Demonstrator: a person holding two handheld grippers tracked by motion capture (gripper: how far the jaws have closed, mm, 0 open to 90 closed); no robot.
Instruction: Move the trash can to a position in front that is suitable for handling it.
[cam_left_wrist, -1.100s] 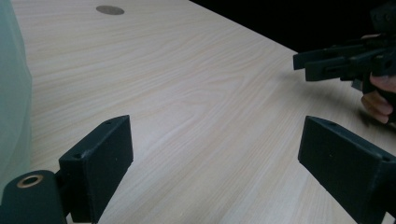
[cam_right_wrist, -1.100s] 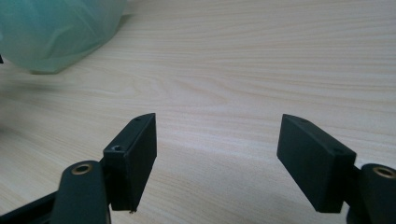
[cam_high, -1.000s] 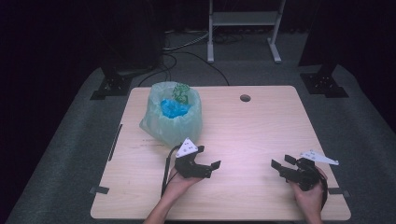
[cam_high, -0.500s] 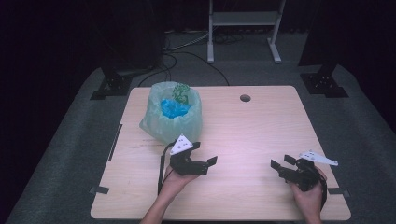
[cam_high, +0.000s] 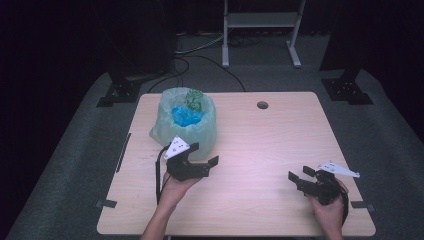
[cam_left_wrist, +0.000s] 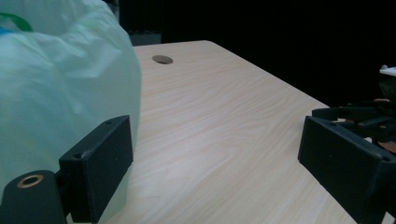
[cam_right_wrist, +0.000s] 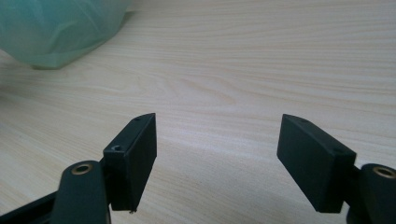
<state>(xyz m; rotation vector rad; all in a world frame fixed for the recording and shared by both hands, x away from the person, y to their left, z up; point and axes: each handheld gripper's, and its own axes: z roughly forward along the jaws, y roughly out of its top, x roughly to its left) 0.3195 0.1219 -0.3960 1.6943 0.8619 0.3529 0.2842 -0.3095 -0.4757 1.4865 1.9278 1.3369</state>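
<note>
the left gripper (cam_high: 202, 154), jaws apart, hovered just beside the green bin bag (cam_high: 186, 125) at the bench's (cam_high: 260, 145) far left; right gripper (cam_high: 301, 175) waited, jaws apart. reaching step; next it likely needed to close on the bag's rim.

A pale green bag (cam_high: 186, 131) with blue contents sits on a light wood-grain table (cam_high: 270, 135).
</note>
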